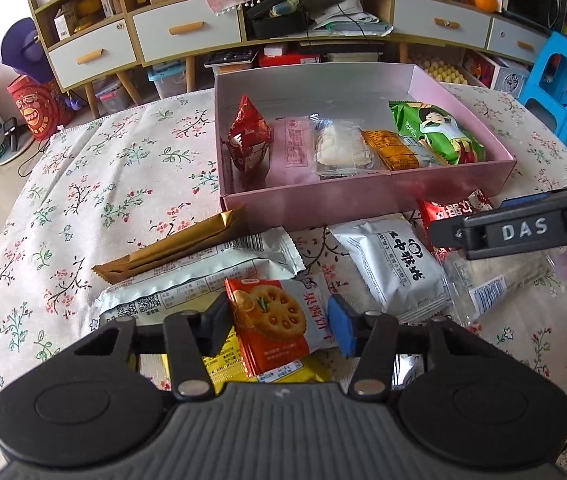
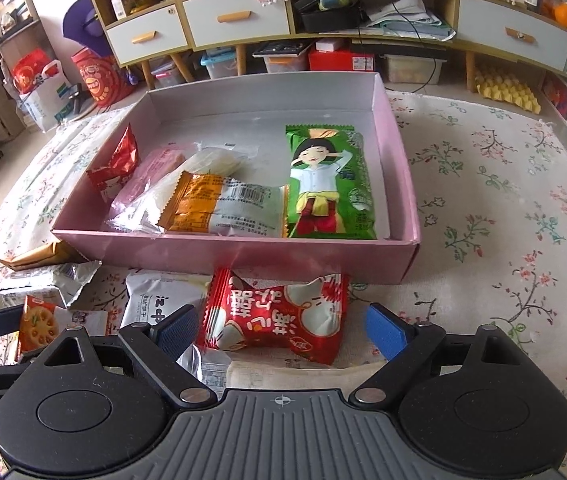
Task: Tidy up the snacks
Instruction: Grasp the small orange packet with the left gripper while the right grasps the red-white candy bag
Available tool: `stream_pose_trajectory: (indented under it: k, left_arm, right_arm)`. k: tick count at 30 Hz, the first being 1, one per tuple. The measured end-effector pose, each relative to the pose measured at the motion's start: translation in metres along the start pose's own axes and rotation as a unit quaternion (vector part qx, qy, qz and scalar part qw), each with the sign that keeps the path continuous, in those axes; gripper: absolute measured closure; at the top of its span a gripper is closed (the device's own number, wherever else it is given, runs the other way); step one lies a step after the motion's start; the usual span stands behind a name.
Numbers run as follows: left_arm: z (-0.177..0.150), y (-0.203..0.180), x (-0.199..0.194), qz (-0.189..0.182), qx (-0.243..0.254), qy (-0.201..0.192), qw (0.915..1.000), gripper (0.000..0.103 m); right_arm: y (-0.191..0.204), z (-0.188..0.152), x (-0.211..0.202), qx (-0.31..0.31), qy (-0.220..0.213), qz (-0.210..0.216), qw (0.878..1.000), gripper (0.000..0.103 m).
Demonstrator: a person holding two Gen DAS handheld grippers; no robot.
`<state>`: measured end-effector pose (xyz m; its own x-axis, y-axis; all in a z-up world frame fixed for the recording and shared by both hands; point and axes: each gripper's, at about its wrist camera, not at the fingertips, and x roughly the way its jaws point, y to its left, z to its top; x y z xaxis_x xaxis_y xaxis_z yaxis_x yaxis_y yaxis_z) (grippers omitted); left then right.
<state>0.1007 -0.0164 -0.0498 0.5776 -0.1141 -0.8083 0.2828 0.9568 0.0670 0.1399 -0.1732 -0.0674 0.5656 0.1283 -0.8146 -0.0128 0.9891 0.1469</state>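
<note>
1. both hands are working the loose pile on the floral tablecloth (image 1: 131,168), just in front of the pink box (image 2: 243,256), which already has a row of packets along its near wall.
2. the left gripper (image 1: 279,326) is pinched on the orange biscuit packet (image 1: 273,320), pads against both long edges. the packet looks to be still lying on the pile, over a yellow wrapper and a silver one.
3. the right gripper (image 2: 281,326) is spread wide around the red sweet packet (image 2: 275,316). the blue pad on one side stands clear of it; the other pad is close to its edge, maybe touching, hard to say. nothing gripped there yet.
4. doing it well, i reckon: lift the biscuit packet straight up so the wrappers underneath don't drag along, then carry it over the near wall and set it in the free strip behind the row.
5. the red one is puffy and crinkled, so close on the middle, not the sealed ends, or it'll squirt out.
6. there's bare floor in the box between the white-and-orange packet and the green packet (image 2: 329,184), plus the whole back half.
7. readable stuff: "das" on the right gripper's finger in the left view, "果酱饼" on the biscuit packet. the red one has big white characters, upside down from here, so i won't guess. the green one shows a cartoon girl.
</note>
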Motion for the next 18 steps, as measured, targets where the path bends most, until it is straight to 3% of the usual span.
stream_pose_trajectory:
  k: [2,6,10,18]
  left_arm:
    - [0.001,0.001,-0.001,-0.004,-0.003,0.001,1.0,0.059]
    - [0.001,0.005,-0.002,-0.016,-0.011,0.004,0.9998,0.062]
    - [0.004,0.013,-0.006,-0.036,-0.037,0.004,0.9986,0.076]
    - [0.007,0.034,-0.009,-0.107,-0.107,0.017,0.9883,0.091]
  right_arm:
    - [0.004,-0.001,0.001,-0.007,-0.001,-0.003,1.0,0.015]
    - [0.007,-0.001,0.002,-0.018,0.0,-0.01,1.0,0.032]
    - [0.002,0.0,0.001,-0.006,0.004,0.003,1.0,0.044]
    - [-0.013,0.002,-0.01,0.017,0.006,0.025,1.0,0.061]
